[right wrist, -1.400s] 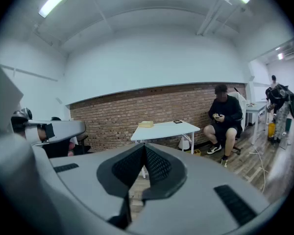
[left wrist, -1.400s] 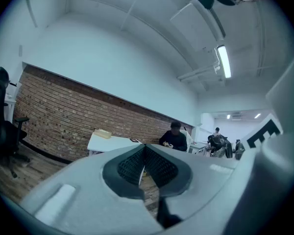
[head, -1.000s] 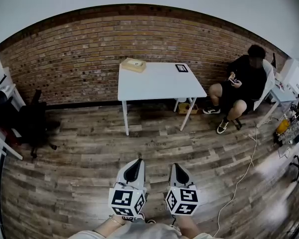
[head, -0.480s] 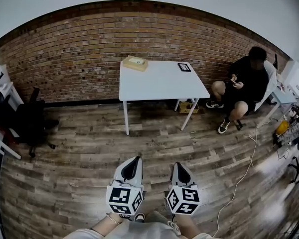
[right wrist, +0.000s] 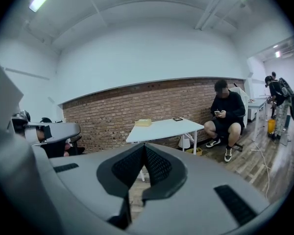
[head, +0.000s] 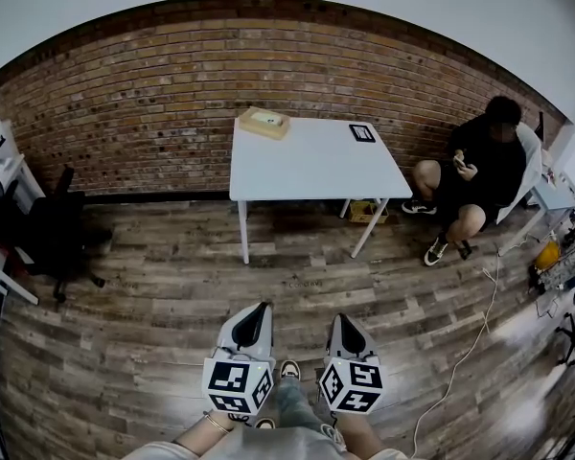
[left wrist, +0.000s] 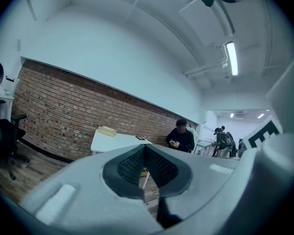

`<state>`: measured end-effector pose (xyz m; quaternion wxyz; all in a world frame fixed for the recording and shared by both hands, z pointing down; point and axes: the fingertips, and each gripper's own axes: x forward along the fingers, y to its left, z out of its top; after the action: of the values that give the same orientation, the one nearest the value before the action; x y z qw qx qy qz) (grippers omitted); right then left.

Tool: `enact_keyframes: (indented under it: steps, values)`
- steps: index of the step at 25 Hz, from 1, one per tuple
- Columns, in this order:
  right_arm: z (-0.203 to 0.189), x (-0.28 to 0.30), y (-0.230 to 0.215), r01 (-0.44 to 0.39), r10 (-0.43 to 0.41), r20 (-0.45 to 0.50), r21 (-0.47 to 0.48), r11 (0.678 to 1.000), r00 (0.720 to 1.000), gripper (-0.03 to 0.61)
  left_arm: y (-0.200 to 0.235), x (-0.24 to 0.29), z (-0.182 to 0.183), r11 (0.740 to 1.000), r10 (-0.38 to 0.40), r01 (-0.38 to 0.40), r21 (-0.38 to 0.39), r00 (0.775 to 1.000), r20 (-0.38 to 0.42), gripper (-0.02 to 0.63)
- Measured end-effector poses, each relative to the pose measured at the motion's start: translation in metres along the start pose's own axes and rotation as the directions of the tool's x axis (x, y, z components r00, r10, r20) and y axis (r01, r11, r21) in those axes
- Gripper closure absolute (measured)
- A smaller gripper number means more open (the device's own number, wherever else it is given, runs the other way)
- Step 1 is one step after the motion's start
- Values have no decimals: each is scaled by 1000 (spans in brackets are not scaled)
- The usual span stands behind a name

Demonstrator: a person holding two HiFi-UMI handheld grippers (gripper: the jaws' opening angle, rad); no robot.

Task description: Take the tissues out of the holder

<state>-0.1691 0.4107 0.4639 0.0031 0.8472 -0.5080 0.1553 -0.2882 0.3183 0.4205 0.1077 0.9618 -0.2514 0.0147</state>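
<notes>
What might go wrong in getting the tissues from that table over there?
The tissue holder sits at the table's far corner by the brick wall, so reaching it may mean leaning across.
Nothing seems to pin the holder down; pulling a tissue might drag it along.
A white cable trails over the floor on the right, a possible trip hazard.

A white table (head: 316, 166) stands against the brick wall (head: 153, 84), well ahead across the wood-plank floor (head: 172, 295). A tan tissue holder (head: 263, 122) sits on its far left corner and a small black tag (head: 362, 132) lies near the far right corner. A seated person (head: 484, 171) is just right of the table, and a black office chair (head: 53, 233) stands far left. Low in the frame, the left gripper (head: 262, 306) and right gripper (head: 337, 317) point forward side by side, jaws together
</notes>
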Motion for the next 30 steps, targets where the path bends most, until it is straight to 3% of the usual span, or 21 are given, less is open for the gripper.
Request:
enact_keyframes:
  steps: [16, 30]
  values:
    - [68, 144, -47, -90, 90, 11, -11, 996, 996, 572, 17, 148, 33, 998, 59, -59, 19, 998, 14, 604]
    - [89, 230, -83, -162, 162, -22, -1, 987, 987, 572, 29, 227, 37, 990, 143, -143, 19, 990, -3, 604]
